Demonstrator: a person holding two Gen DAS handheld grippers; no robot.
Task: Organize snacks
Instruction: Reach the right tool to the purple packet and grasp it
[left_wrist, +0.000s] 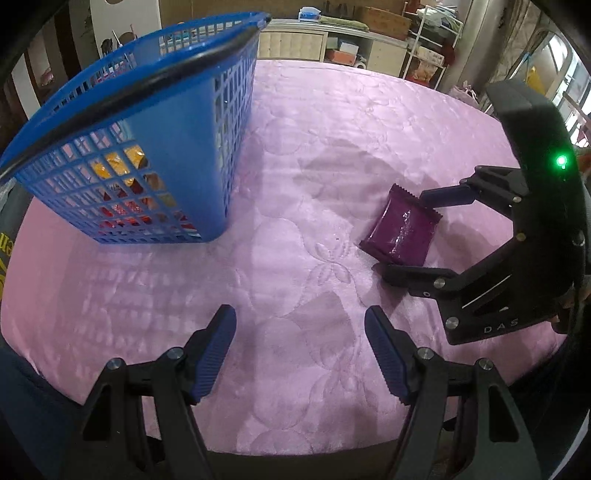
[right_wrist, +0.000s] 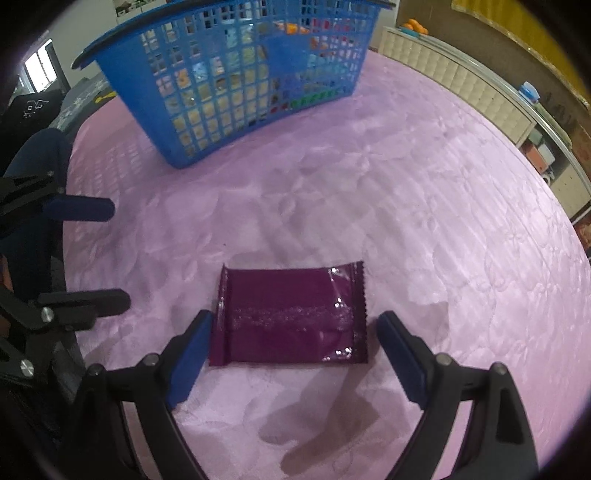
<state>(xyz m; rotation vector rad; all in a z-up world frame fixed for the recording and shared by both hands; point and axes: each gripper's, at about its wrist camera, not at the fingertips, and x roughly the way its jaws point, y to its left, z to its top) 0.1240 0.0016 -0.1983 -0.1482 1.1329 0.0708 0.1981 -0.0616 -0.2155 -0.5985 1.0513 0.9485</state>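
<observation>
Right gripper (right_wrist: 291, 350) jaws gape either side of the purple packet (right_wrist: 290, 317), not pressing it. Left gripper (left_wrist: 300, 350) hangs open over bare pink cover (left_wrist: 295, 155). Packet lies flat, apart from the blue basket (right_wrist: 236, 85) holding snacks.

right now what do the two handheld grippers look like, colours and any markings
Both are black plastic frames with silver rivets at the pivots. The left gripper and the right gripper each carry two fingers tipped with ribbed dark blue pads. Seen from the left wrist view, the right gripper's body bears a lit green light, white letters "DAS" and a white line marking.
</observation>
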